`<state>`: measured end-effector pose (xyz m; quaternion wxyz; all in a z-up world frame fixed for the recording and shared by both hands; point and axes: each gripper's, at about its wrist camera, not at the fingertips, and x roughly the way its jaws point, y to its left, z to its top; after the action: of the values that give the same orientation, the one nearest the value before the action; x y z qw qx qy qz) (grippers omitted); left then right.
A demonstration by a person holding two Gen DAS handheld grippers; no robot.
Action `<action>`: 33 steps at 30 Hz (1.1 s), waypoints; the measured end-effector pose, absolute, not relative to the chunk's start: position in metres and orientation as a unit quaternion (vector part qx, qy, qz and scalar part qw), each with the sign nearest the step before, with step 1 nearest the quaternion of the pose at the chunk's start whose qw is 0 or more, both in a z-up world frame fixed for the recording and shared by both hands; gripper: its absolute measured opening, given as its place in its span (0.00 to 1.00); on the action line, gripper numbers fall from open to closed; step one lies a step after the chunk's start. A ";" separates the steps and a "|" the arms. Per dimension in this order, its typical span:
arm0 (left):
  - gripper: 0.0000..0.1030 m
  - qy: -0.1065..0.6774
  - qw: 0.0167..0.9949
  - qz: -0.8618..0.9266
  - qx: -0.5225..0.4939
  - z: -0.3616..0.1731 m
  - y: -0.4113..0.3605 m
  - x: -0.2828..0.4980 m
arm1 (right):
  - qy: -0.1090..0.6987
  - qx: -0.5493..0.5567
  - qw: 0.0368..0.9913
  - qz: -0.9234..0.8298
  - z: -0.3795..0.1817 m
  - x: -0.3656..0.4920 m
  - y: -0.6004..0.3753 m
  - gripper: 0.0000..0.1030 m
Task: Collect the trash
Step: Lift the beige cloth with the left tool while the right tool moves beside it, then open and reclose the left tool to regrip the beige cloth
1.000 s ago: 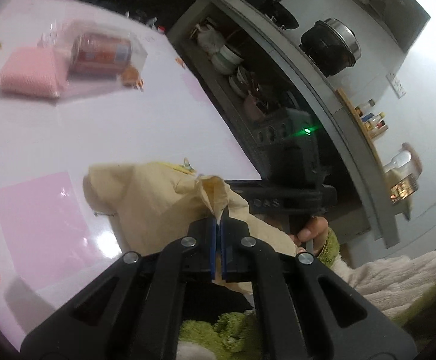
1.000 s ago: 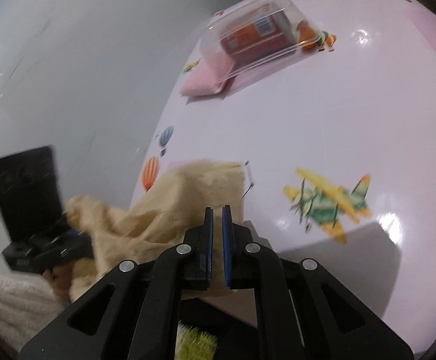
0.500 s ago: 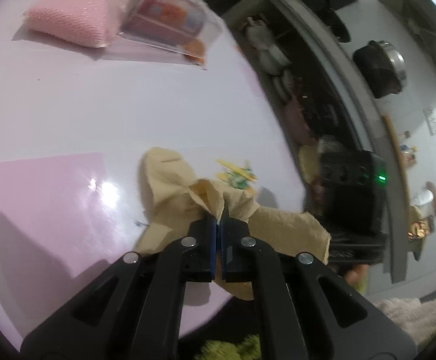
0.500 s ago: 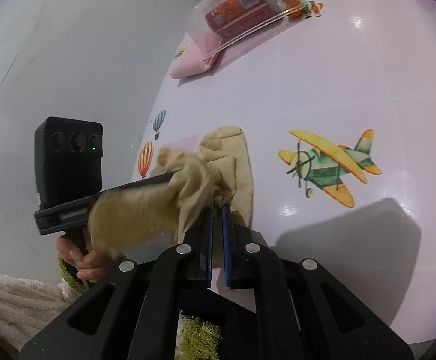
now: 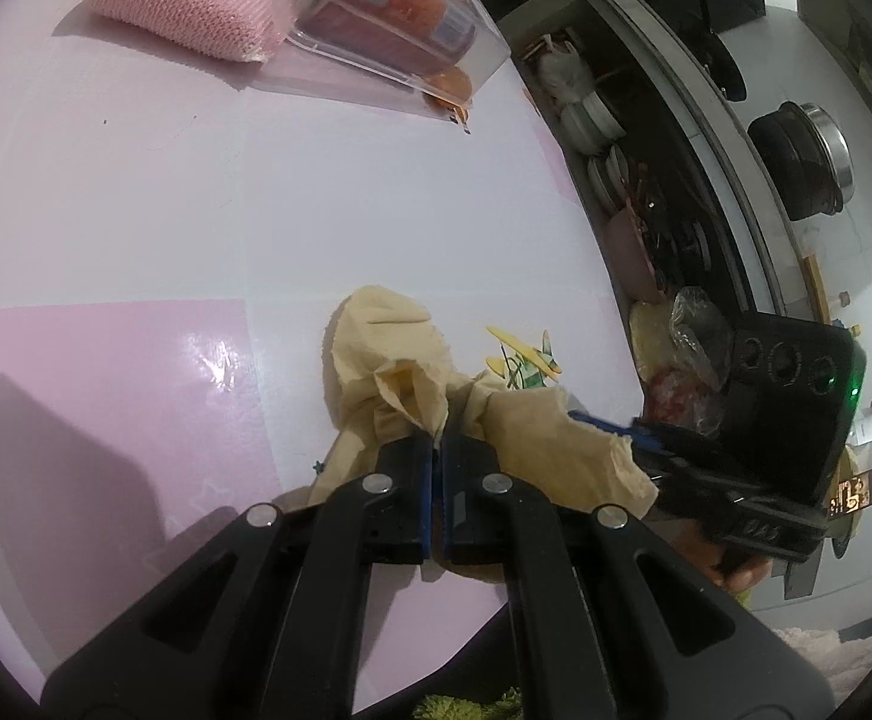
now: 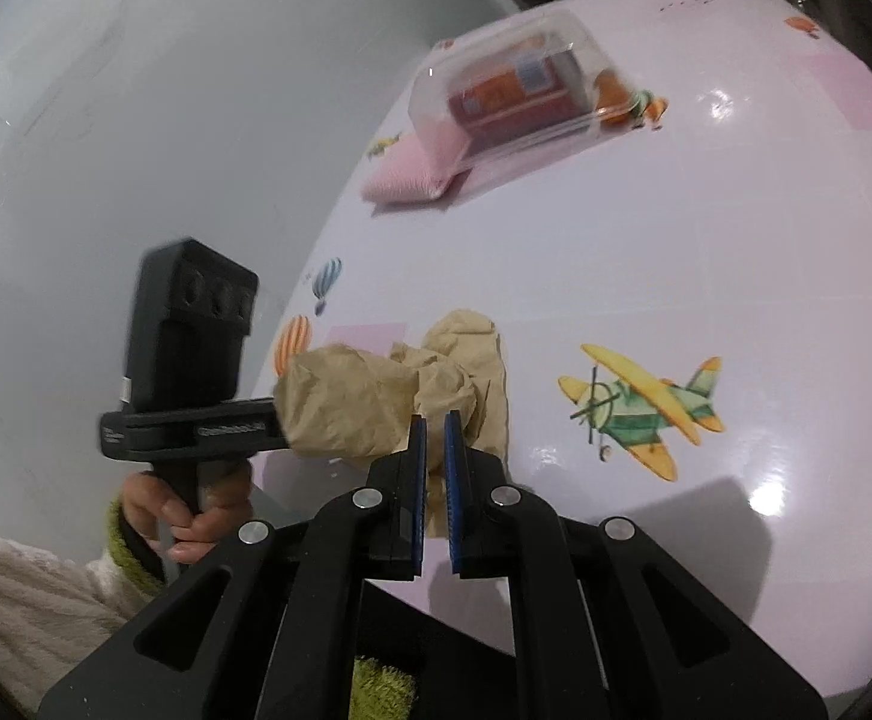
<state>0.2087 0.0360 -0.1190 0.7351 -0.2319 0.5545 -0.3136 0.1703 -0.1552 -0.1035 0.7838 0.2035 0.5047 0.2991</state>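
A crumpled tan paper [image 5: 387, 360] lies bunched on the pink and white table [image 5: 135, 210] near its front edge. My left gripper [image 5: 437, 441] is shut on one fold of it. In the right wrist view my right gripper [image 6: 434, 423] is pinched on another part of the same tan paper [image 6: 351, 402], with paper showing in the narrow gap between its pads. The right gripper's blue fingertips [image 5: 592, 420] reach into the paper from the right. The paper hides the left gripper's tips in the right wrist view, and a hand [image 6: 189, 516] grips its handle.
A clear plastic container [image 5: 387, 24] with a red can inside and a pink sponge [image 5: 177, 0] lie at the table's far side. An airplane sticker [image 6: 640, 408] is beside the paper. Shelves of dishes [image 5: 604, 138] and a pot [image 5: 808, 162] stand past the table's right edge.
My left gripper has come down toward the table and rolled, with the paper in it. The paper is now bunched low between both grippers. The right gripper has hardly moved.
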 end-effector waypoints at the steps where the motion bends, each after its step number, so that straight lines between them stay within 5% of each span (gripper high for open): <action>1: 0.01 0.555 0.734 -0.314 -0.234 -0.119 0.036 0.209 | 0.508 0.201 0.782 0.299 -0.105 0.171 -0.153 0.06; 9: 0.05 0.538 0.760 -0.306 -0.197 -0.110 0.033 0.205 | 0.542 0.170 0.774 0.280 -0.124 0.176 -0.138 0.06; 18: 0.44 0.491 0.812 -0.302 -0.099 -0.089 0.026 0.192 | 0.550 0.166 0.768 0.282 -0.124 0.181 -0.134 0.06; 33: 0.46 0.480 0.828 -0.287 0.025 -0.089 -0.009 0.183 | 0.527 0.235 0.777 0.252 -0.121 0.178 -0.179 0.07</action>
<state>0.1835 -0.0090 -0.0887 0.8283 0.0252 0.4803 -0.2873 0.1779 -0.1787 -0.1210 0.7769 0.2354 0.5270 0.2516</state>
